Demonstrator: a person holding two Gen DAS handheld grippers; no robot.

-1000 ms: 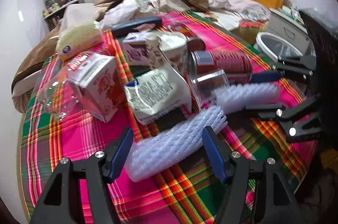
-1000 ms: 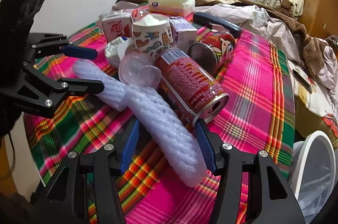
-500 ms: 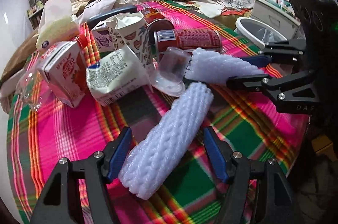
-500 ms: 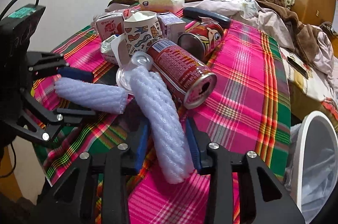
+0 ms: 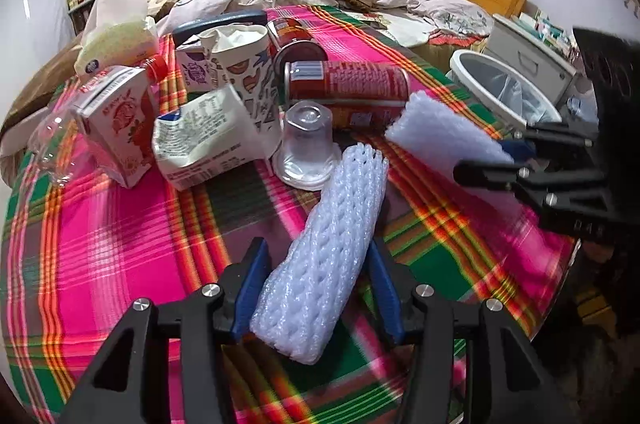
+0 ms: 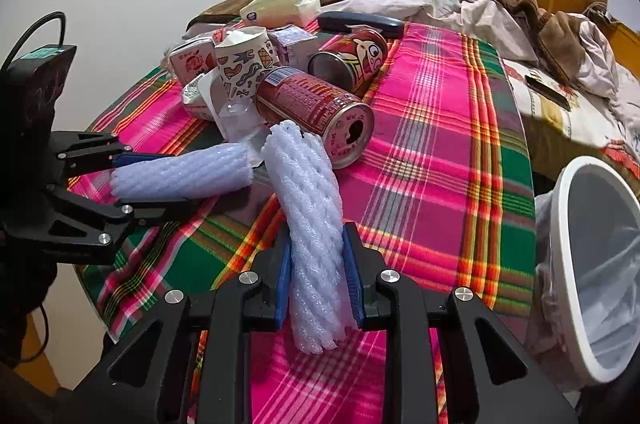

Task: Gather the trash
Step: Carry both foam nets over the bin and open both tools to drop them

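Two white foam net sleeves are held above a pink plaid table. My left gripper point(image 5: 316, 280) is shut on one foam sleeve point(image 5: 324, 252); it also shows in the right wrist view point(image 6: 184, 174), with the left gripper point(image 6: 148, 180) at the left. My right gripper point(image 6: 316, 264) is shut on the other foam sleeve point(image 6: 310, 220), which shows in the left wrist view point(image 5: 440, 132) with the right gripper point(image 5: 492, 160). The white-rimmed trash bin point(image 6: 600, 264) stands beyond the table's right edge; it also shows in the left wrist view point(image 5: 504, 92).
A trash pile sits on the table point(image 6: 432, 144): a red can point(image 6: 316, 112), a second can point(image 6: 352, 64), a patterned paper cup point(image 6: 240, 68), a clear plastic cup point(image 5: 306, 144), milk cartons point(image 5: 116, 120) and a crumpled carton point(image 5: 200, 140). A tissue pack point(image 6: 280, 4) and an unmade bed lie behind.
Both grippers have closed tighter on their foam sleeves and lifted them back from the pile. The right gripper has swung toward the bin side.
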